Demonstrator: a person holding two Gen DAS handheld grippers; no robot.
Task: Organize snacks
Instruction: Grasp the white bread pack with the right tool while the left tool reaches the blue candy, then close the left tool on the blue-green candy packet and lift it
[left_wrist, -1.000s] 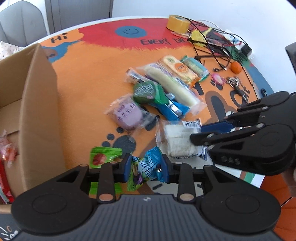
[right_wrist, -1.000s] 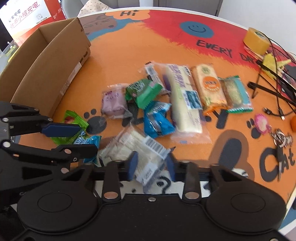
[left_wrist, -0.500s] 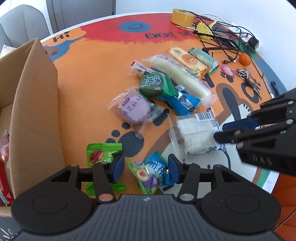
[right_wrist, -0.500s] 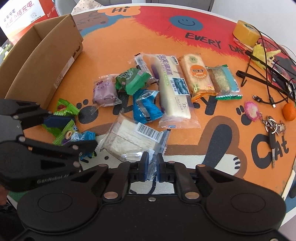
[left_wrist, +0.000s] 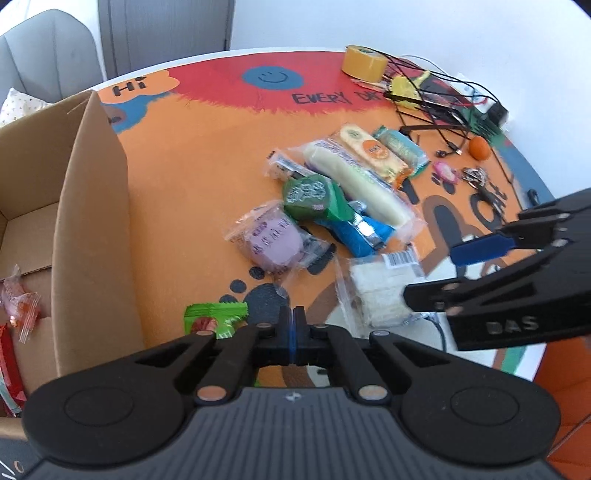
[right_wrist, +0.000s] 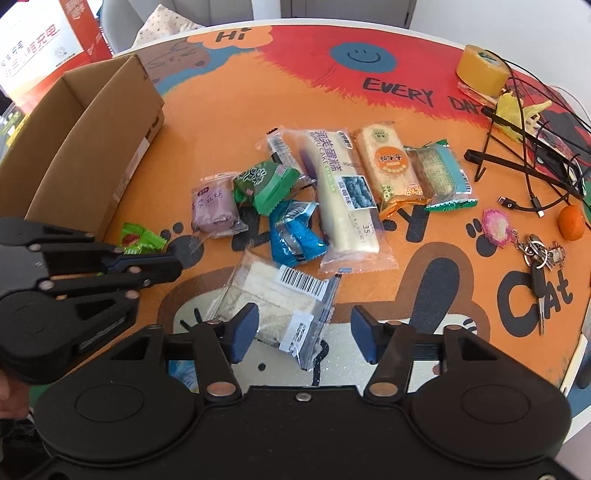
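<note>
My left gripper (left_wrist: 293, 332) is shut, and nothing shows between its pads. A green candy (left_wrist: 216, 317) lies just left of it, beside the cardboard box (left_wrist: 92, 221). My right gripper (right_wrist: 303, 336) hangs over the white cake packet (right_wrist: 273, 291) with its jaws opening. The packet's near corner lies between the pads, which stand apart from it. Beyond are a purple packet (right_wrist: 214, 206), a green one (right_wrist: 262, 184), a blue one (right_wrist: 295, 236) and a long white cake (right_wrist: 340, 192). From the right wrist, the left gripper (right_wrist: 177, 264) sits by the green candy (right_wrist: 142, 240).
A red candy (left_wrist: 18, 302) lies inside the box. An orange-label packet (right_wrist: 391, 166) and a teal packet (right_wrist: 439, 177) sit right of the long cake. A tape roll (right_wrist: 480, 70), cables (right_wrist: 535, 155), an orange ball (right_wrist: 570, 221) and keys (right_wrist: 539, 254) crowd the right side.
My left jaws widened, then closed, and the small blue-green packet between them has dropped out of sight. My right jaws, pinched on the white packet's corner, have let go and spread.
</note>
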